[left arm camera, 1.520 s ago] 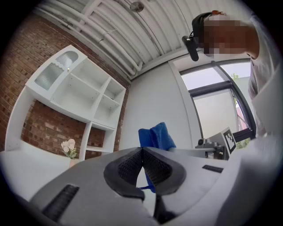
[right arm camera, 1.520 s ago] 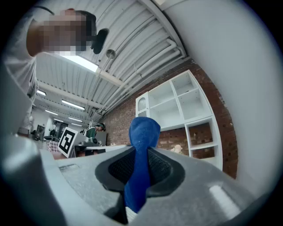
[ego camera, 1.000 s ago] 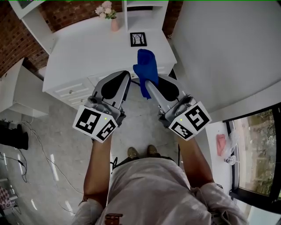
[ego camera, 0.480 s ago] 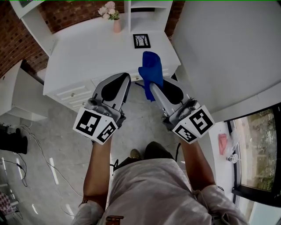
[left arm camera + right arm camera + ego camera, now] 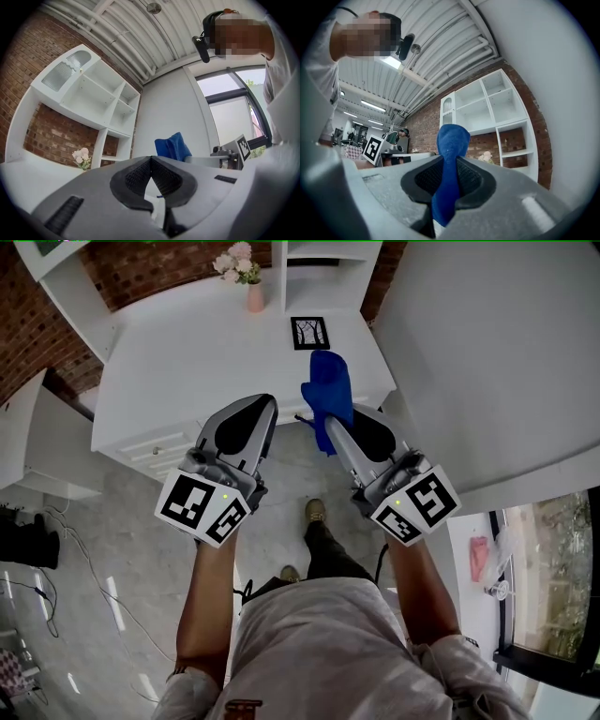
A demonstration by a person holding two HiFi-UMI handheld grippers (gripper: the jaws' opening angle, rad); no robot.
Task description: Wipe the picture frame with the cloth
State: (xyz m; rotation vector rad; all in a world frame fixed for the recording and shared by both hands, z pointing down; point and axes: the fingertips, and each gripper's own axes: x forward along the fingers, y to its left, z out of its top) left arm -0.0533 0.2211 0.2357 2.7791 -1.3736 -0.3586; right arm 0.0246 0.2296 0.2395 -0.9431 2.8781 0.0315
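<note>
The right gripper (image 5: pixel 327 427) has its fingers (image 5: pixel 472 180) closed on the blue cloth (image 5: pixel 327 388), which sticks out from between them; in the head view the cloth is over the front edge of the white worktop (image 5: pixel 178 362). The left gripper (image 5: pixel 266 404) is beside it, its fingers (image 5: pixel 135 179) pressed together with nothing between them. The small picture frame (image 5: pixel 309 332) is on the worktop beyond the cloth, near a vase of pink flowers (image 5: pixel 251 282).

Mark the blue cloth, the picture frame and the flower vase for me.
blue cloth (image 5: pixel 329 390), head view, middle of the bunched fabric.
picture frame (image 5: pixel 309 333), head view, centre of its black-and-white picture.
flower vase (image 5: pixel 255 299), head view, its pink body below the flowers.
</note>
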